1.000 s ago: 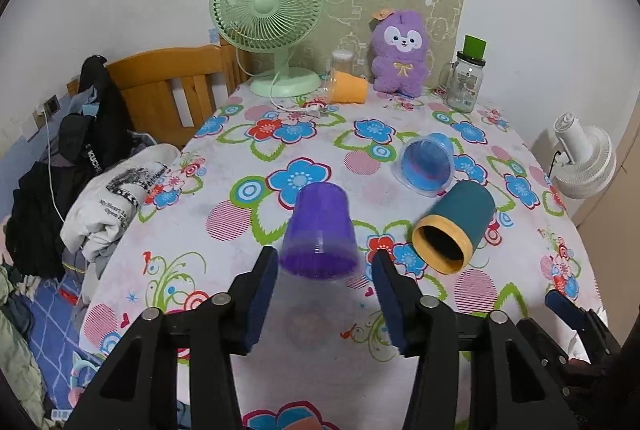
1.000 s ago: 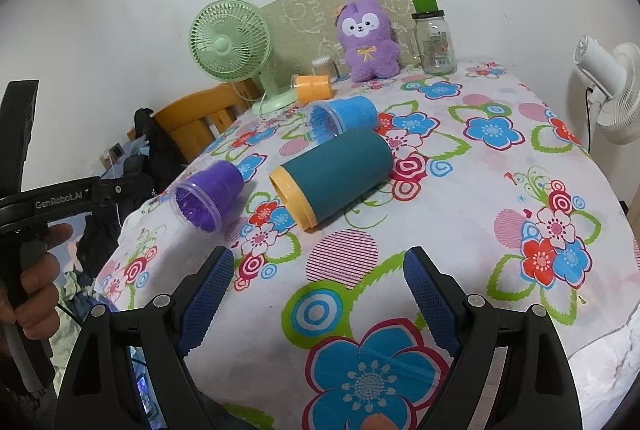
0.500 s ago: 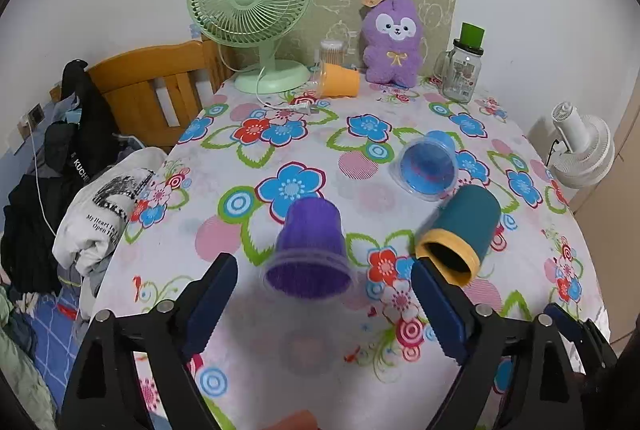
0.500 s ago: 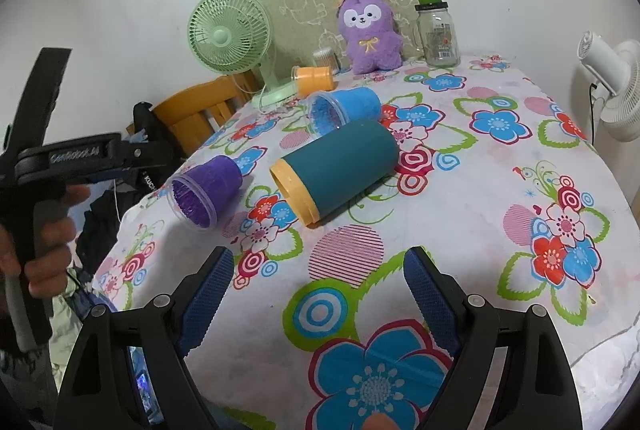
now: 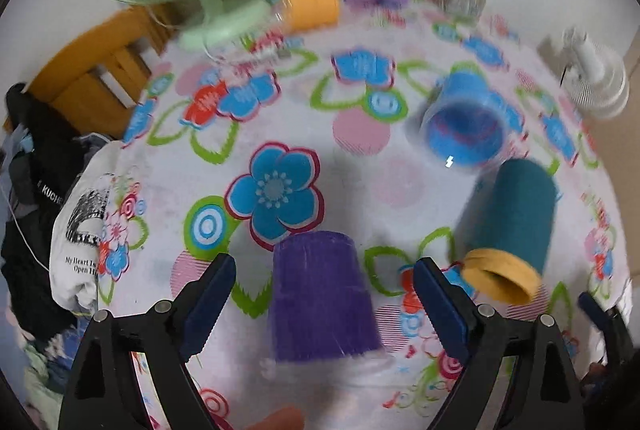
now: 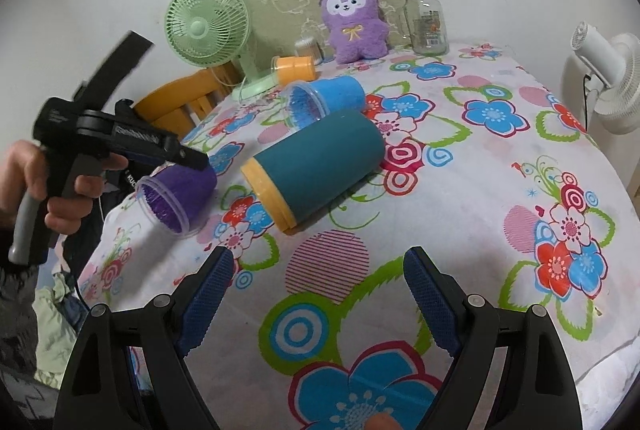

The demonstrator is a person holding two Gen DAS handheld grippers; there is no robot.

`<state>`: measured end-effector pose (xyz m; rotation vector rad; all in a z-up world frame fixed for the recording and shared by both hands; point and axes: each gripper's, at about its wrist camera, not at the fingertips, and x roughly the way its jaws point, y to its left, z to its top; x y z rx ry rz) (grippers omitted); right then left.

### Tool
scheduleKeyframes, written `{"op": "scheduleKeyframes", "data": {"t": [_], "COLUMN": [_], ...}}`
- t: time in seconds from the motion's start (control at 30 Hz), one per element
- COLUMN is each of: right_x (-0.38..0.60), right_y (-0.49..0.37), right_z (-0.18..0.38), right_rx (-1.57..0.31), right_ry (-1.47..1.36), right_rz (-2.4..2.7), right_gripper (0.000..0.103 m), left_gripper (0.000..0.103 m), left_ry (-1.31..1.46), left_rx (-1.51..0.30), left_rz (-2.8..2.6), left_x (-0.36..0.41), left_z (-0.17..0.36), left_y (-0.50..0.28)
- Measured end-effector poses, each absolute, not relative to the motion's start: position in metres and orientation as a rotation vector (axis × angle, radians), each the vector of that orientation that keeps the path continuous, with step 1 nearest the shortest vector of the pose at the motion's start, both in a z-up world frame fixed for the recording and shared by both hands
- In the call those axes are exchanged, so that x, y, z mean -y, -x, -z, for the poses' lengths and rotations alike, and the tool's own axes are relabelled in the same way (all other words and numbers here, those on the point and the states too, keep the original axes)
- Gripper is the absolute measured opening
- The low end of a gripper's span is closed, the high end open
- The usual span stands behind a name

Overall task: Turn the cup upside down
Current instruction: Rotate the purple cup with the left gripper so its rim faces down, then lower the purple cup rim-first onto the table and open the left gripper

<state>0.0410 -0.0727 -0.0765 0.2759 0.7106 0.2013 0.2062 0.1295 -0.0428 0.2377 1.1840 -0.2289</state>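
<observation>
Readable writing was scarce: a white printed garment (image 5: 82, 226) hanging at the desk's 9 o'clock edge showed "My Heart Is" and "Open", and the black clothing (image 5: 44, 186) beside it read "KUCHE"; the lettering on the left gripper's body in the right wrist view was too blurred to read.

The translucent purple plastic cup (image 5: 324, 294) lay on its side on the flower-patterned tablecloth of the desk (image 5: 360, 186), its closed base pointing toward 12 o'clock in the left wrist view. It sat between the blue-padded fingers (image 5: 208, 306) of the left gripper (image 5: 320, 306), which were spread wide with a gap on each side of the cup.

The right wrist view showed the cup's open clear rim (image 6: 164, 206) facing the near desk edge at 9 o'clock, with the left gripper (image 6: 188, 160) above it, held in a hand (image 6: 44, 190). The right gripper (image 6: 316, 298) was spread wide over bare cloth, holding nothing.

A teal cylindrical cup with a yellow rim (image 6: 316, 166) lay on its side at centre, touching a blue plastic cup (image 6: 324, 102) toward 12 o'clock. The left wrist view was motion-blurred.
</observation>
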Motion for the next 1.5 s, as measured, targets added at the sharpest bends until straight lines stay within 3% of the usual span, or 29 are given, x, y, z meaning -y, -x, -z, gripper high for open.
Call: {"op": "scheduleKeyframes", "data": {"t": [0.03, 0.17, 0.2, 0.9, 1.5], "right_x": [0.073, 0.076, 0.075, 0.046, 0.018], "right_y": [-0.042, -0.045, -0.046, -0.031, -0.061], "right_z": [0.077, 0.078, 0.078, 0.043, 0.034], "right_rx": [-0.711, -0.714, -0.715, -0.646, -0.675], "right_ry": [-0.276, -0.281, -0.28, -0.209, -0.092], "right_rz": [-0.196, -0.191, -0.192, -0.283, -0.228], "right_gripper": [0.089, 0.089, 0.089, 0.089, 0.089], "left_gripper": [0.087, 0.057, 0.056, 0.056, 0.056], "left_ry": [-0.252, -0.28, -0.283, -0.119, 0.057], "left_rx": [-1.221, -1.282, -1.293, -0.987, -0.87], "left_rz": [0.235, 0.234, 0.235, 0.223, 0.18], "left_x": [-0.128, -0.126, -0.126, -0.142, -0.162], "left_z": [0.05, 0.064, 0.067, -0.008, -0.006], "left_y": [-0.211, -0.221, -0.221, -0.152, -0.109]}}
